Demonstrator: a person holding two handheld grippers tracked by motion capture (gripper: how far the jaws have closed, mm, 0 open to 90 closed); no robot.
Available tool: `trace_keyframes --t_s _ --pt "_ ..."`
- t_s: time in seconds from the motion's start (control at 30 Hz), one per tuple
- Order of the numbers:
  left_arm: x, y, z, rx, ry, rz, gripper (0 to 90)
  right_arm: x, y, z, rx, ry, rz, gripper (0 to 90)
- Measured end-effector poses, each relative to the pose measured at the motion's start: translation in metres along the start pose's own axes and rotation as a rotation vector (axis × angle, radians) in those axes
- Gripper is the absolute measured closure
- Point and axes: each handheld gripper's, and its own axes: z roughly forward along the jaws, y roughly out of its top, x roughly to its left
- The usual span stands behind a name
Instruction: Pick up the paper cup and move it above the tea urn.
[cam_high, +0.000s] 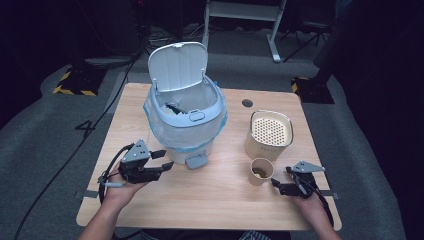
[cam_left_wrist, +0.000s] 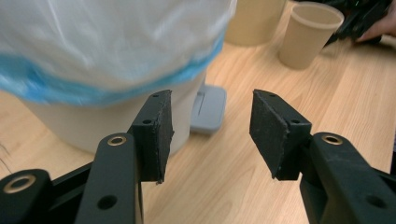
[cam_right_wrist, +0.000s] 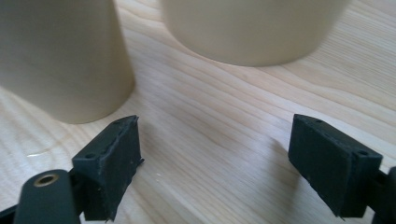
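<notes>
Left hand-held gripper (cam_high: 159, 161) low over light wooden counter (cam_high: 210, 200), jaws apart, empty, just beside white pedal bin with blue-edged liner (cam_high: 185, 120), lid up. Small tan paper cup (cam_high: 261, 171) right of bin, just left of right hand-held gripper (cam_high: 278, 185); jaws apart, empty, apart from cup.

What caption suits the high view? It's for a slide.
Open left gripper beside a lined pedal bin; open right gripper near a paper cup.

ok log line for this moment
left claw: open, by pedal bin | right claw: open, beside paper cup | bin lid: up | nothing held
</notes>
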Motion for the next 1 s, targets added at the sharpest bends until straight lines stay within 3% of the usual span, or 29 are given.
trace_keyframes --t_s 0.13,0.3,0.5,0.7,0.83,1.0 --pt "0.004 -0.011 0.01 0.026 -0.006 -0.042 49.2 0.001 -0.001 -0.001 -0.001 -0.025 0.017 16.6" --pt "0.006 -0.022 0.022 0.103 -0.003 -0.045 49.4 0.003 -0.002 -0.003 -0.006 -0.025 0.025 19.8" --pt "0.005 -0.035 0.031 0.186 0.015 -0.04 49.2 0.005 -0.004 -0.005 0.0 -0.002 0.006 18.5" --pt "0.003 -0.05 0.042 0.288 0.053 -0.007 49.0 0.004 -0.004 -0.008 0.017 0.02 -0.018 19.3" --pt "0.008 -0.055 0.046 0.31 0.068 -0.019 48.2 0.006 -0.002 -0.013 0.01 0.033 -0.064 19.1" --pt "0.014 -0.06 0.048 0.318 0.076 -0.056 46.5 0.012 0.0 -0.018 0.015 0.079 -0.083 17.6"
